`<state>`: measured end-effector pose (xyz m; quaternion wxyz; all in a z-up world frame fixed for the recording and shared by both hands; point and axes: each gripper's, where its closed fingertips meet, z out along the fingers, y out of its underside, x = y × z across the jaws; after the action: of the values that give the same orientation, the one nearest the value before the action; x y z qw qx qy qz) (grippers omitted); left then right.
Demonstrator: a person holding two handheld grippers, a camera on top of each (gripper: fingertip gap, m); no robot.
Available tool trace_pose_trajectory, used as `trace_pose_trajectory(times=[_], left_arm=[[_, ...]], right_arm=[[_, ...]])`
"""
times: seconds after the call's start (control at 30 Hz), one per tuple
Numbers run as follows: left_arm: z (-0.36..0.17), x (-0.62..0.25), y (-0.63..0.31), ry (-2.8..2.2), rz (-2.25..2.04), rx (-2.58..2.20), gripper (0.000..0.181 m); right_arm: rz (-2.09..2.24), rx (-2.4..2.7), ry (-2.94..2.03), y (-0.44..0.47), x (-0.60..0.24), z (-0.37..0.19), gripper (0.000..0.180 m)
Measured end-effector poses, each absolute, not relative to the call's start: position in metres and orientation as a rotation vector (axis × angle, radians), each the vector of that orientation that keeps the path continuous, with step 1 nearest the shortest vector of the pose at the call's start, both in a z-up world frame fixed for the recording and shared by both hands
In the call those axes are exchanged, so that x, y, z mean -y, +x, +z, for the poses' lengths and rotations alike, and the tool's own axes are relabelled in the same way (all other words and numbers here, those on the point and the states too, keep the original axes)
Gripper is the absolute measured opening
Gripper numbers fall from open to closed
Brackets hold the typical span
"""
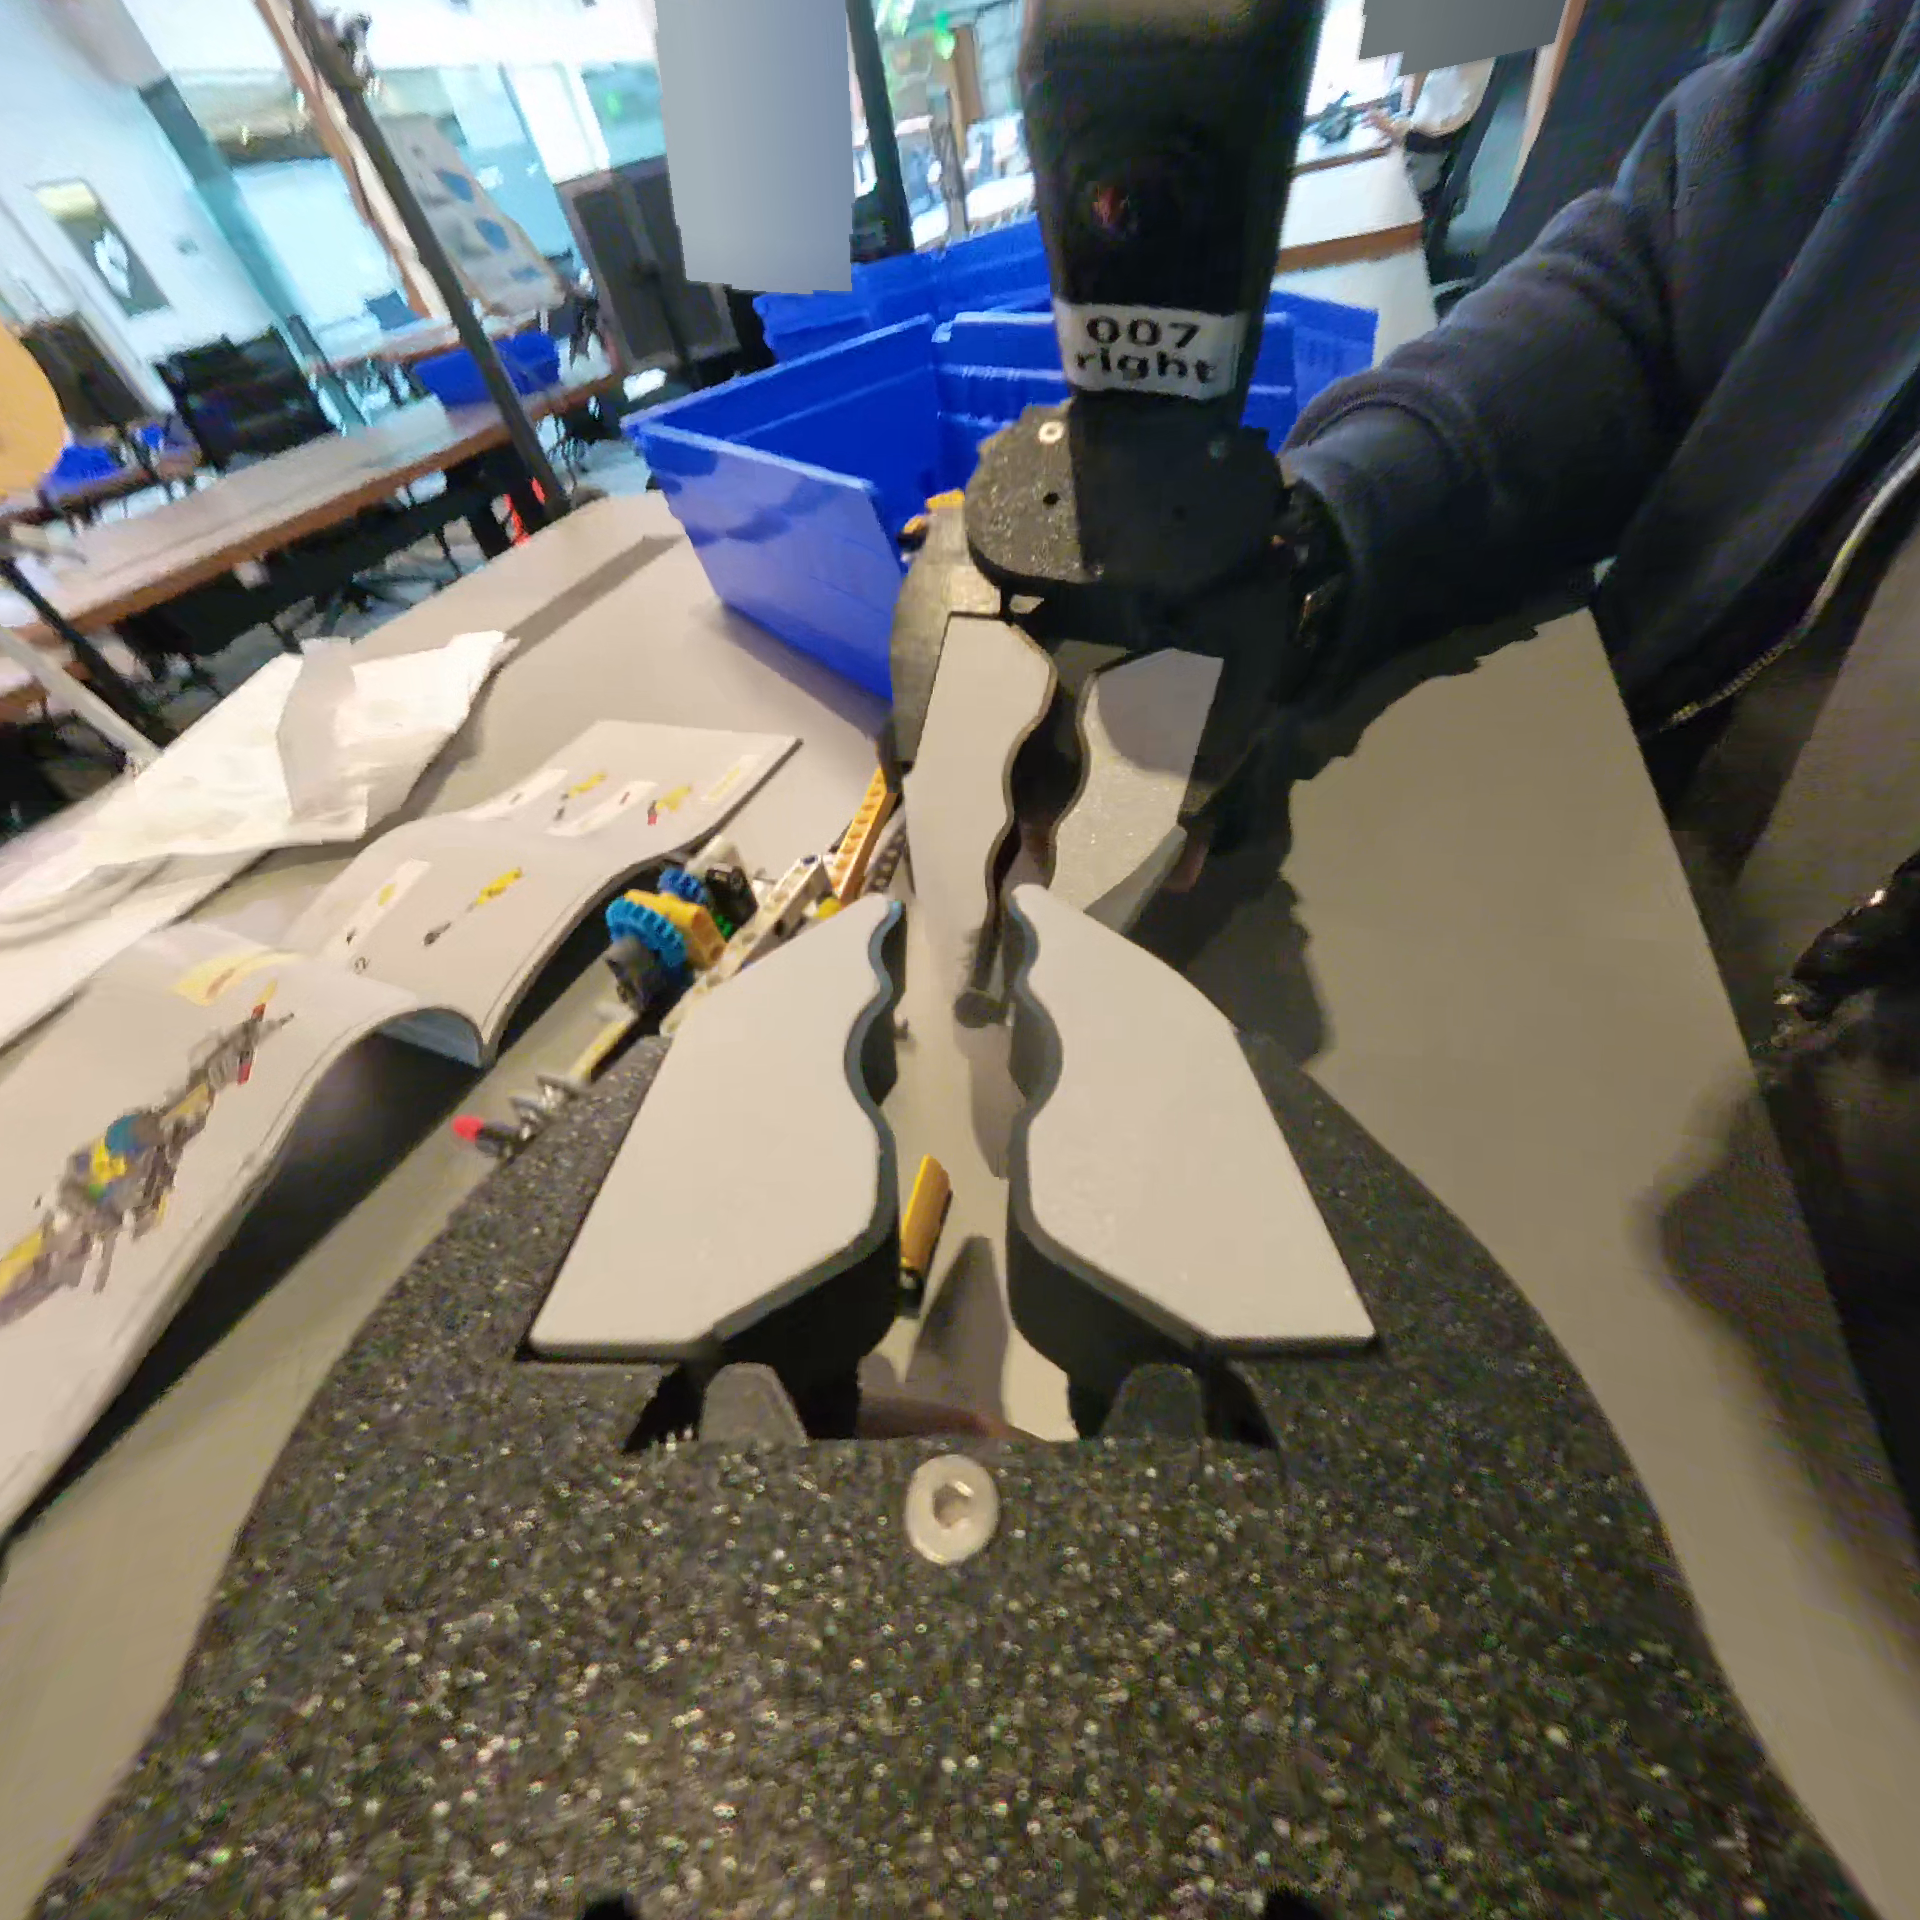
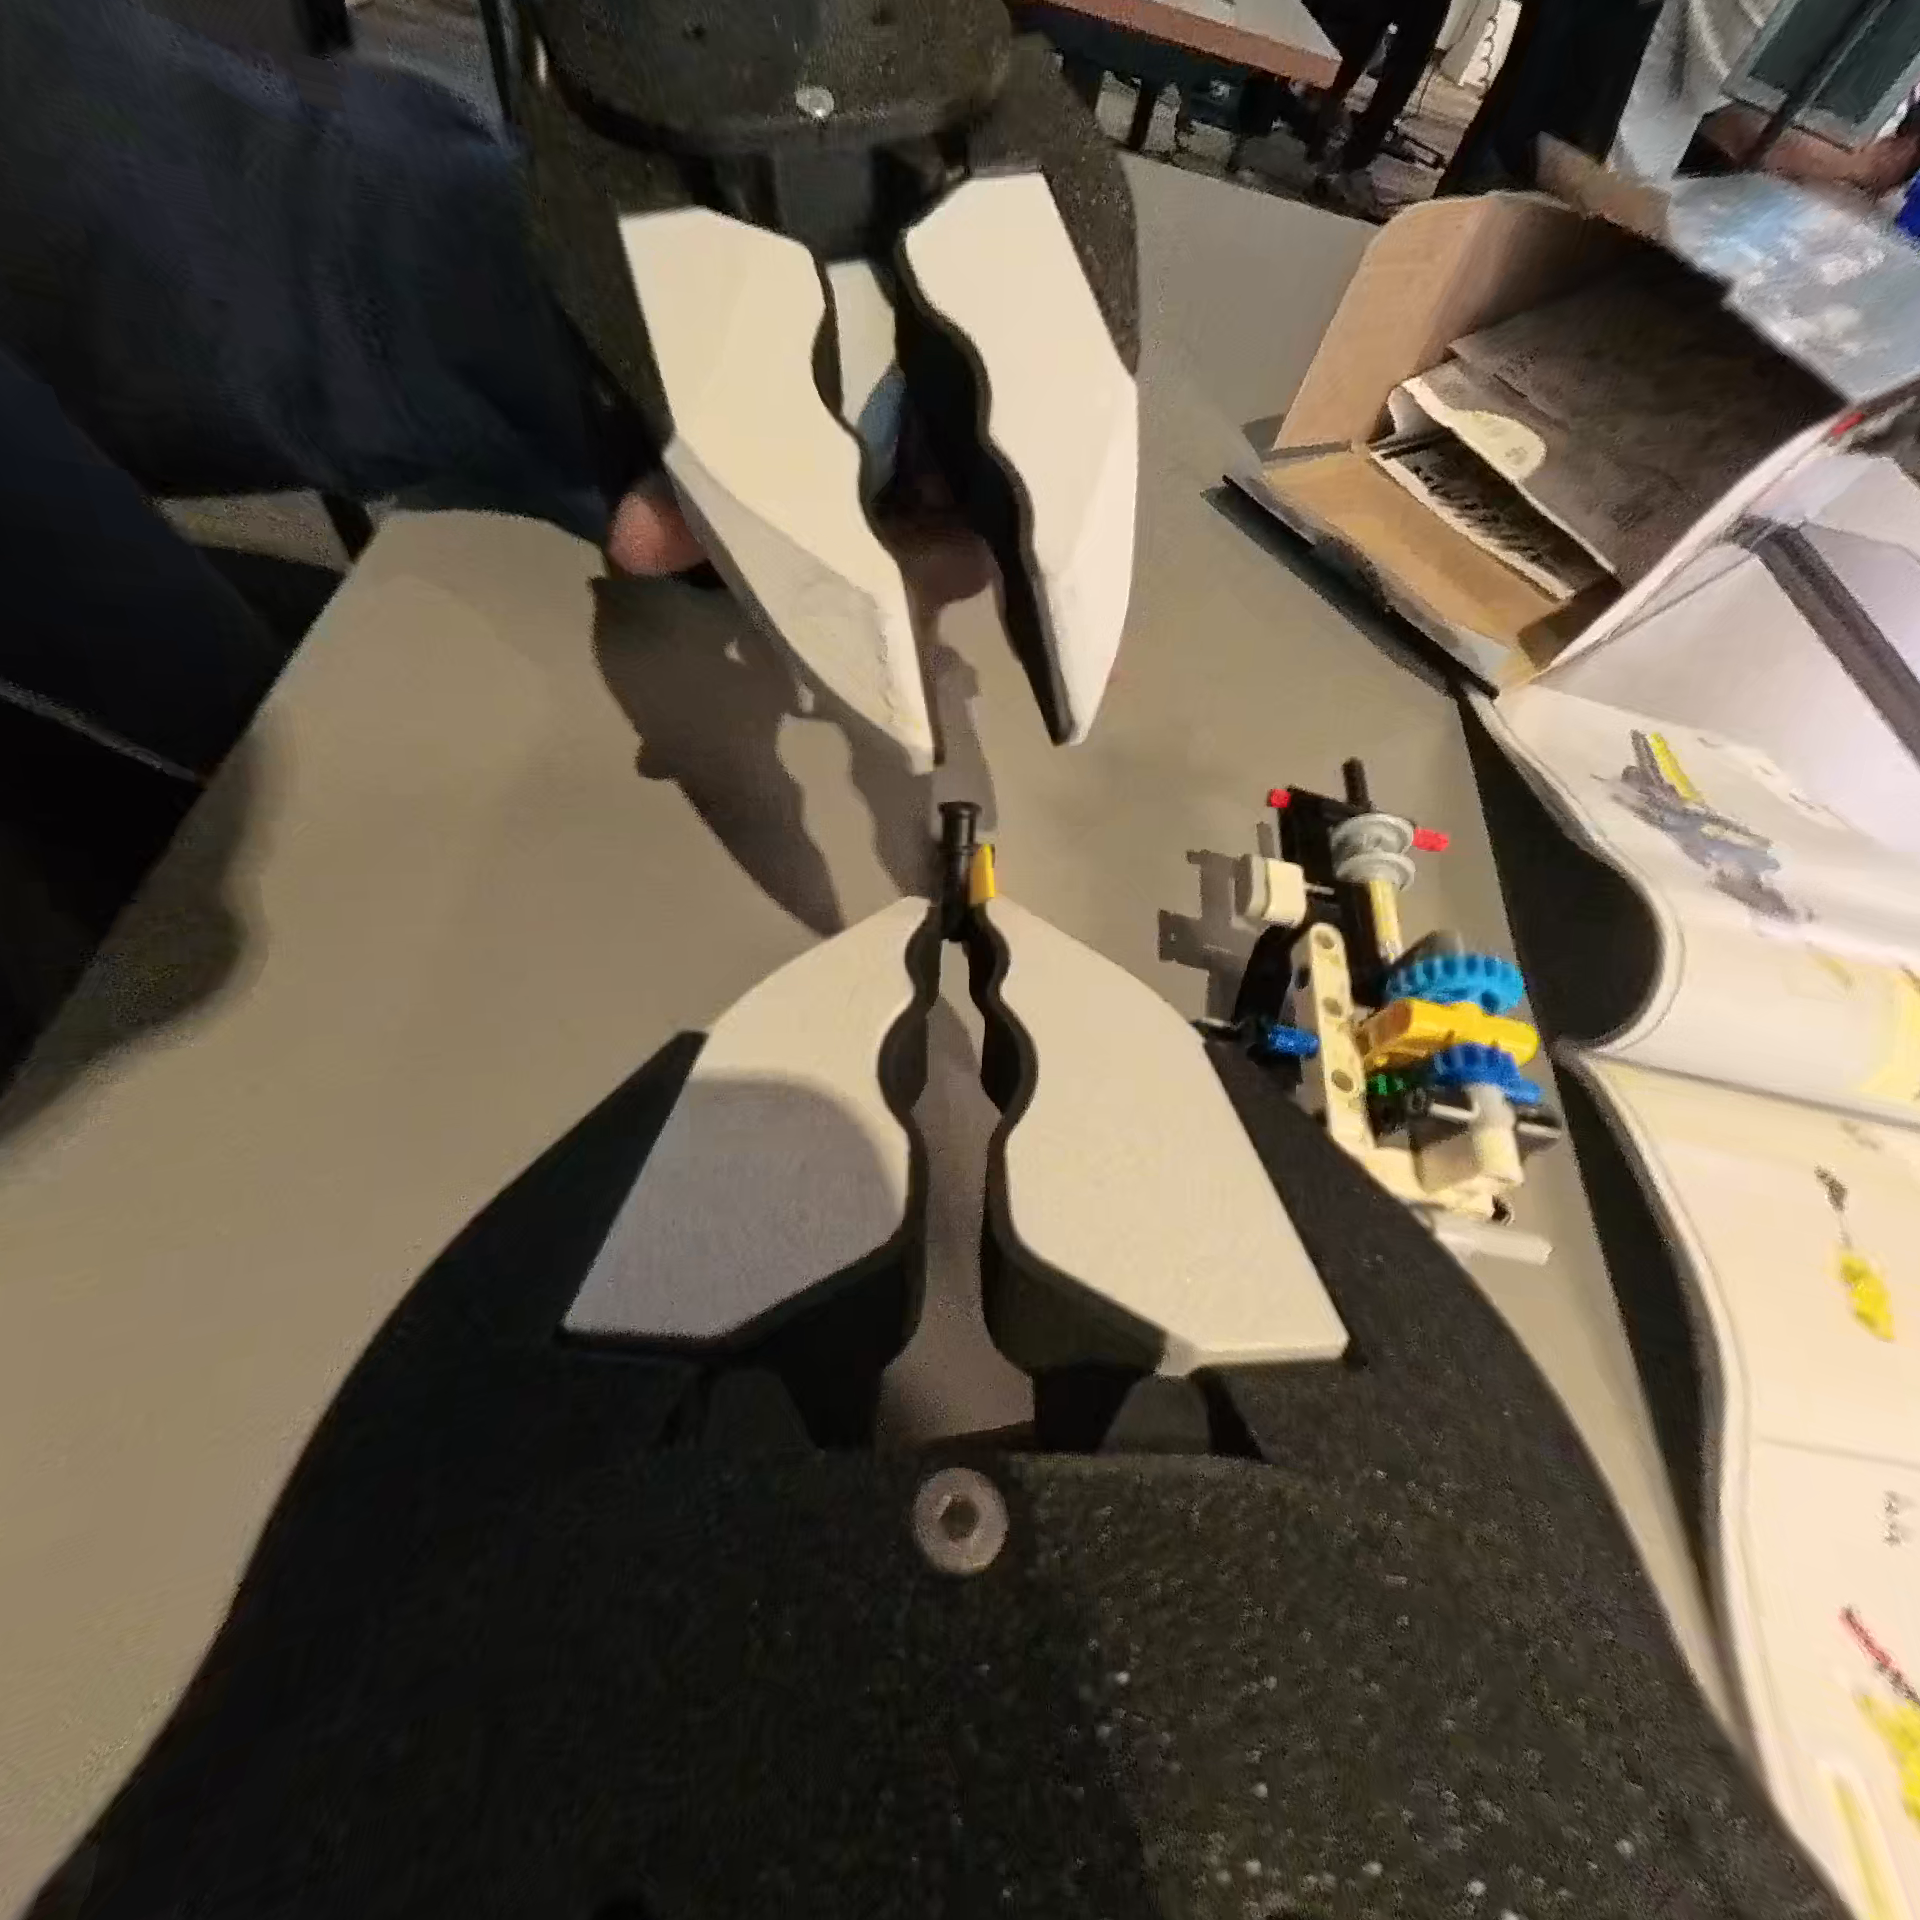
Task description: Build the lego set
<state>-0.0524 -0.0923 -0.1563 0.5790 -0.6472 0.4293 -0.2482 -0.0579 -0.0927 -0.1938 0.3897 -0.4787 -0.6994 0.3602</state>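
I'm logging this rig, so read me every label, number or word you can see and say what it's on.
White label on the right gripper: printed characters; I won't quote them.
Open instruction booklet: pictures; any print is too small to read.
Cardboard box: print too blurred to read.

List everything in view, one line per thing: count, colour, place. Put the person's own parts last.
Table: one, grey, under everything.
Partly built model: one, white, yellow, blue and black, on the table beside the manual.
Pin piece: one, black with a yellow part, pinched at the right tool's tips.
Yellow piece: one, between the left tool's fingers; grip unclear.
Manual: one, open, grey pages, on the table.
Bins: several, blue, at the far table edge.
Cardboard box: one, open, brown, behind the manual.
Left tool: one, grey fingers.
Right tool: one, grey fingers.
Sleeve: dark, behind the right tool.
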Motion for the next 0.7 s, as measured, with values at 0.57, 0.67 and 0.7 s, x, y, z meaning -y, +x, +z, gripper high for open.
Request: trace_pose_trajectory(times=[0.57,0.67,0.7], left_arm=[[-0.193,0.111,-0.067,-1.862,-0.570,-0.871,0.008],[-0.198,0.110,-0.069,-1.874,-0.527,-0.909,0.012],[-0.199,0.109,-0.069,-1.874,-0.515,-0.924,0.013]], right_arm=[[0.891,2.011,-1.044,-0.066,0.102,-0.207,0.004],[0.882,2.024,-1.029,-0.067,0.103,-0.206,0.004],[0.882,2.029,-1.025,-0.067,0.104,-0.206,0.004]])
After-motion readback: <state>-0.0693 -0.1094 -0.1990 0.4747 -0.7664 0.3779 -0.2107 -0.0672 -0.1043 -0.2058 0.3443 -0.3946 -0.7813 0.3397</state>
